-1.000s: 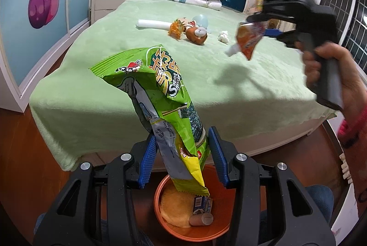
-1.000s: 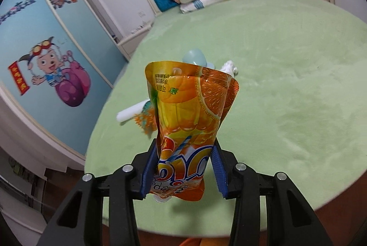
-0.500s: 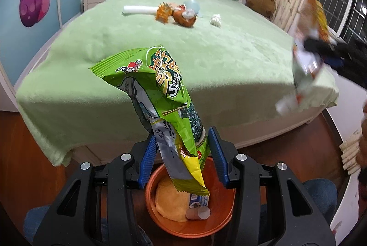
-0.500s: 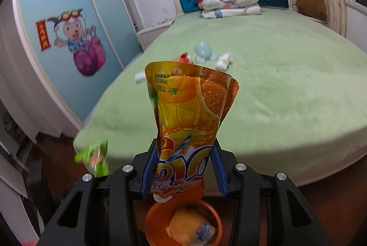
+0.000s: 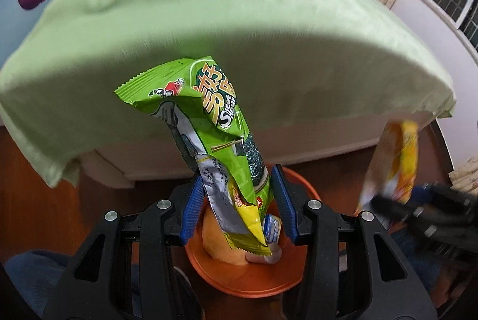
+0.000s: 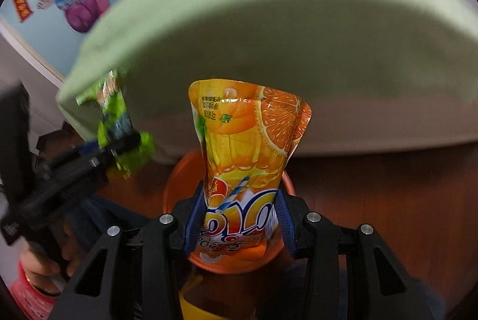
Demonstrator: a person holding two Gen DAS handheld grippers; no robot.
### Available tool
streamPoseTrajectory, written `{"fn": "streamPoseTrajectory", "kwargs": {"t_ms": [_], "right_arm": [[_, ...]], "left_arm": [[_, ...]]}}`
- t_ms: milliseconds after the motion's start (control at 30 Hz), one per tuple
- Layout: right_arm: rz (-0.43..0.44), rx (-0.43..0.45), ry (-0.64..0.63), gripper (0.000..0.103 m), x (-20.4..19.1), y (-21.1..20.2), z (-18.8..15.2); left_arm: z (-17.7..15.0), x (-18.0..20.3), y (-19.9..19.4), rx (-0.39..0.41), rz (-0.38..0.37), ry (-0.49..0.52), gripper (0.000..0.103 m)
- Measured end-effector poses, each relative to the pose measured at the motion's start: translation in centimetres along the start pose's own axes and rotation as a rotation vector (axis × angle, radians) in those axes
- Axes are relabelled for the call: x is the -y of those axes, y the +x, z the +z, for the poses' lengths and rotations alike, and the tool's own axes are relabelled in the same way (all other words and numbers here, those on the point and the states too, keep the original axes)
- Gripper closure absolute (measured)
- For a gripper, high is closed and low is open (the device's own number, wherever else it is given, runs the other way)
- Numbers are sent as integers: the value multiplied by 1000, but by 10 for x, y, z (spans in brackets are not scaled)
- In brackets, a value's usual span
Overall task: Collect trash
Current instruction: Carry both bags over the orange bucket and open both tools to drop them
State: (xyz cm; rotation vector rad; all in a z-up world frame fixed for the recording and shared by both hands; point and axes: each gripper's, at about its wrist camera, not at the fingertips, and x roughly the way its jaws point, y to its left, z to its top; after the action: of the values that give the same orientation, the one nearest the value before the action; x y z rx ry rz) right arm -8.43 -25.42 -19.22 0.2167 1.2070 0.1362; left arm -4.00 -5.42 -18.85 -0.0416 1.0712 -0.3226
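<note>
Both pieces of trash are empty, feather-light film packets, crinkly and slick, so a pinch across the flat lower end, as each is held here, should be enough; I judge they would flutter rather than drop straight, so letting go close above the bin looks wise. The left gripper (image 5: 237, 208) has its blue pads pressed on the lower part of a green snack wrapper (image 5: 209, 123), a torn, creased bag with a serrated top edge, a yellow bottom corner and its silver lining showing, which stands up and leans away to the left of the jaws. Directly under those jaws sits the orange bin (image 5: 294, 275), already holding a yellowish lump and a small carton. The right gripper (image 6: 240, 220) is closed on the bottom of an orange juice pouch (image 6: 248, 147), a glossy stand-up pouch printed with orange slices and big red letters, rising upright between the pads; the same bin (image 6: 176, 185) lies just beyond and beneath its fingertips. Further trash lies far ahead of both grippers on top of the green bedspread (image 5: 239, 27), blurred in both views.
</note>
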Motion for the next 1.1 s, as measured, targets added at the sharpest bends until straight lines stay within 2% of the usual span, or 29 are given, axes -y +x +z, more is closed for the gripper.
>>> {"fn": "streamPoseTrajectory", "kwargs": {"t_ms": [167,333,400,433,467,567,667,833,1100], "right_arm": [[-11,-92,20,60,0,39,-12],[-19,-156,21,59,-5,61,-12],[-18,-176,19,55,-7,67,-12],[-18,-186,20,42,-7,69,-12],[-29,-185,22,32,-9,69,-10],[-39,-168,20,29,-10,67,-4],[-55,-164,34,27,-6,65,-5],[-74,-151,70,27,6,64,-16],[-73,-78,94,27,11,38,-3]], "left_arm": [[-5,3,24,-66,2,-1,59],[-12,3,44,-116,24,-1,58],[-14,1,50,-142,28,-3,51],[-14,-2,53,-154,36,-9,48],[-14,-3,54,-156,41,-14,42],[-14,-5,54,-156,41,-22,31],[-15,-2,53,-152,39,-18,26],[-11,-1,49,-138,30,-15,25],[-8,-2,35,-105,32,-27,25]]}}
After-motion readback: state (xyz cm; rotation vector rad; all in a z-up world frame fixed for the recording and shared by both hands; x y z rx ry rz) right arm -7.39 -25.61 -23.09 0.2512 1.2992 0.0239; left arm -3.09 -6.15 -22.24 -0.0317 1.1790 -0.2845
